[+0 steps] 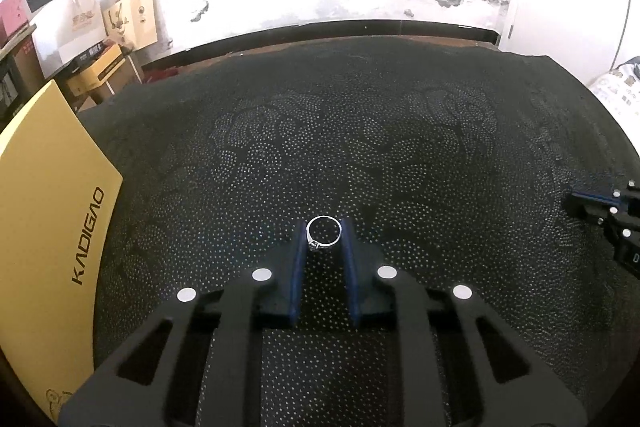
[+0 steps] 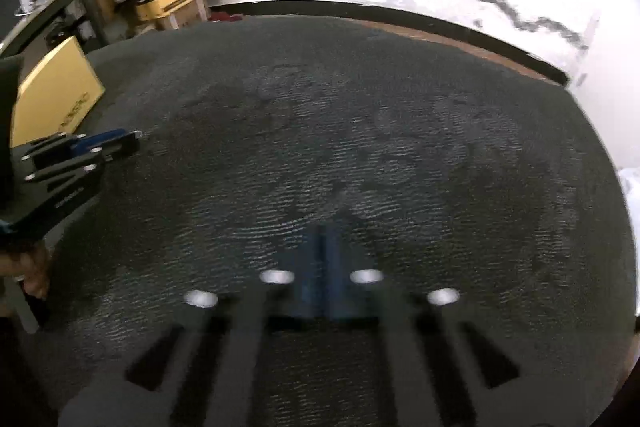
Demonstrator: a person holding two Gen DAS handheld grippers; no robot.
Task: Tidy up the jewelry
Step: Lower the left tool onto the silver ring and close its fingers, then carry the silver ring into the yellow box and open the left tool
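One ring (image 1: pixel 324 231) pinched in left claw (image 1: pixel 324 233); right claw (image 2: pixel 326 239) pressed together, empty; yellow box (image 1: pixel 48 211) lidded, contents hidden.

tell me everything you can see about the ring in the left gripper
The ring is a thin, silver-looking metal band with a small setting, apparently a stone, at its lower left. It sits between the two blue fingertips of the left gripper, which close against its sides, its open circle facing the left wrist camera. Behind it lies the dark dotted cloth; whether the ring touches the cloth cannot be told. In the blurred right wrist view it cannot be made out.
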